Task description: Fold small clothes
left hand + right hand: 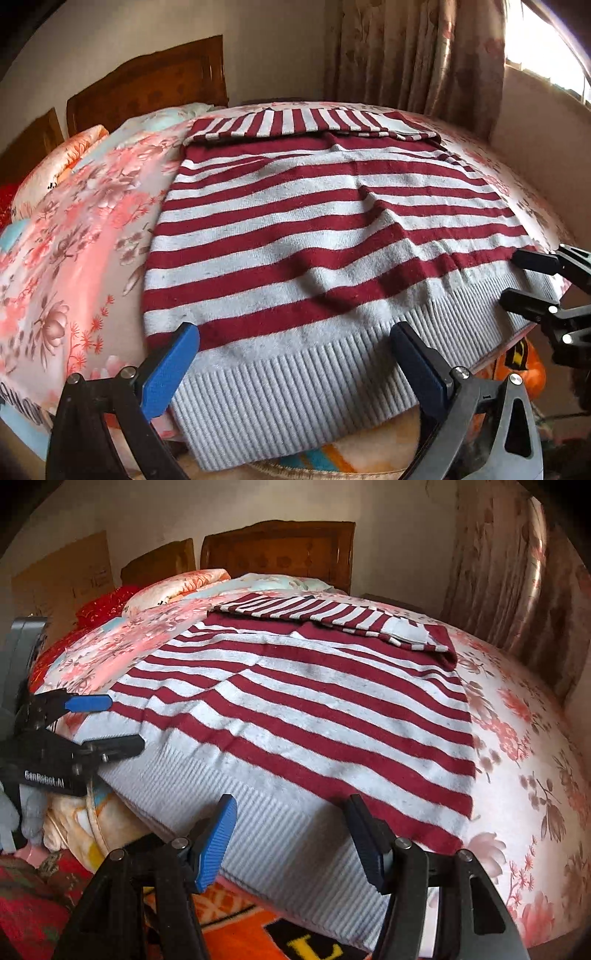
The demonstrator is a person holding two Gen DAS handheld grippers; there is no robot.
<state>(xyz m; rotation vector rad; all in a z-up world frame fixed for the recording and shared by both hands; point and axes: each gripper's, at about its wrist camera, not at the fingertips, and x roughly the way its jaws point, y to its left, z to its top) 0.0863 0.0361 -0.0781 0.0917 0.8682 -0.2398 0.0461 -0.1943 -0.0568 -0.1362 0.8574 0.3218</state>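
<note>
A red-and-white striped sweater (314,229) lies flat on the bed, its sleeves folded across the far end and its grey ribbed hem (295,398) hanging over the near edge. It also shows in the right wrist view (303,716). My left gripper (295,354) is open, its blue-padded fingers astride the hem near the sweater's left corner. My right gripper (291,830) is open over the hem (280,849) near the right corner. Each gripper shows in the other's view, the right one (517,277) and the left one (110,723), both open at the hem.
The bed has a pink floral sheet (74,251) and pillows (177,583) by a wooden headboard (277,550). Curtains (417,55) and a window (546,48) stand at the far right. An orange patterned blanket (240,923) lies below the bed's near edge.
</note>
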